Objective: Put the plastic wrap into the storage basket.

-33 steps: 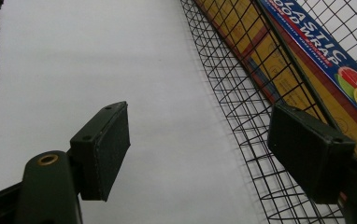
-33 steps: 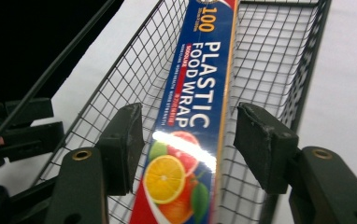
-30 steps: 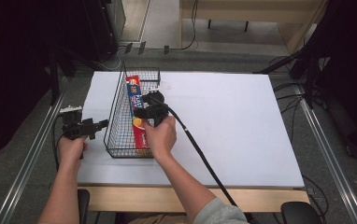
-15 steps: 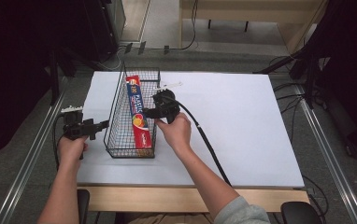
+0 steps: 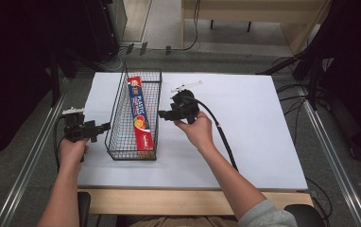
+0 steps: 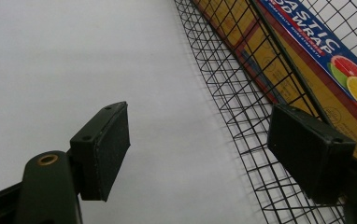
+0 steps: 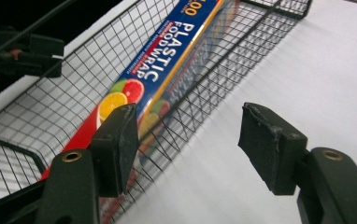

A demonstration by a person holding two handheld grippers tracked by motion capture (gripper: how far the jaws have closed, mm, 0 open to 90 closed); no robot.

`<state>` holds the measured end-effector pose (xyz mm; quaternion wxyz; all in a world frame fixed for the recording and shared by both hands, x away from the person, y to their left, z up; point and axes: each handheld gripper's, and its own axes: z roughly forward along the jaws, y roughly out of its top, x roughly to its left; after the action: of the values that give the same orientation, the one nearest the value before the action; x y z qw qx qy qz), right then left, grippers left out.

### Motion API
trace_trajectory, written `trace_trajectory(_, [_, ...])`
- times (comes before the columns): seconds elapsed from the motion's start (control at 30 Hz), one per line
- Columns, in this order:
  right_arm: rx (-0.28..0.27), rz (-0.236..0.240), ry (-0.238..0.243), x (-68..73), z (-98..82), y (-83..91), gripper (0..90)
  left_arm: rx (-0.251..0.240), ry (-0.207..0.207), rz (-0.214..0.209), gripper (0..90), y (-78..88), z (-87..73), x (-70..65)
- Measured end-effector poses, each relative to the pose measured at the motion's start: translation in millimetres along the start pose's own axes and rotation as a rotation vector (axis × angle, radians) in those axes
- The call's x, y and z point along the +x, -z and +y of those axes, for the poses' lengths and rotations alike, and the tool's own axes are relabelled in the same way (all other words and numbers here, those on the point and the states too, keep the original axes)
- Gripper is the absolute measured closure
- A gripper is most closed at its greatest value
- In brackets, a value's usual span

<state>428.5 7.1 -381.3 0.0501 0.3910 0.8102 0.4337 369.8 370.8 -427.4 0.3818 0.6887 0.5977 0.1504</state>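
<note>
A long red and blue box of plastic food wrap [image 5: 140, 115] [image 6: 325, 59] [image 7: 153, 70] lies lengthwise inside a black wire basket [image 5: 119, 100] [image 6: 232, 88] [image 7: 74, 100] on the white table. My right gripper [image 5: 162, 114] [image 7: 186, 140] is open, held just right of the basket's right wall, nothing between its jaws. My left gripper [image 5: 104, 127] [image 6: 197, 156] is open too, low at the basket's left wall, pointing toward it and holding nothing.
The white sheet [image 5: 244, 127] covers the table, with bare room to the right of the basket. A small white piece [image 5: 186, 86] lies behind the right gripper. A black cable [image 5: 223, 137] trails from the right gripper along the forearm. Metal rails [image 5: 332, 170] flank the table.
The right gripper has drawn out of the basket and moved right, leaving the wrap box lying in it. The left gripper has stayed where it was.
</note>
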Motion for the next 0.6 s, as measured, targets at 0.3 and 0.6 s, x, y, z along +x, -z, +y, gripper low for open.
trace_trajectory(0.3, [-0.026,0.001,0.001,-26.5,-19.6,30.7,38.9,0.016,-0.013,-0.002,22.0,-0.9,-0.5,-2.3])
trace_trajectory(0.6, [-0.012,-0.038,0.029,-54.5,-47.1,61.6,39.0,0.017,-0.017,-0.008,21.8,-0.7,-0.6,-3.4])
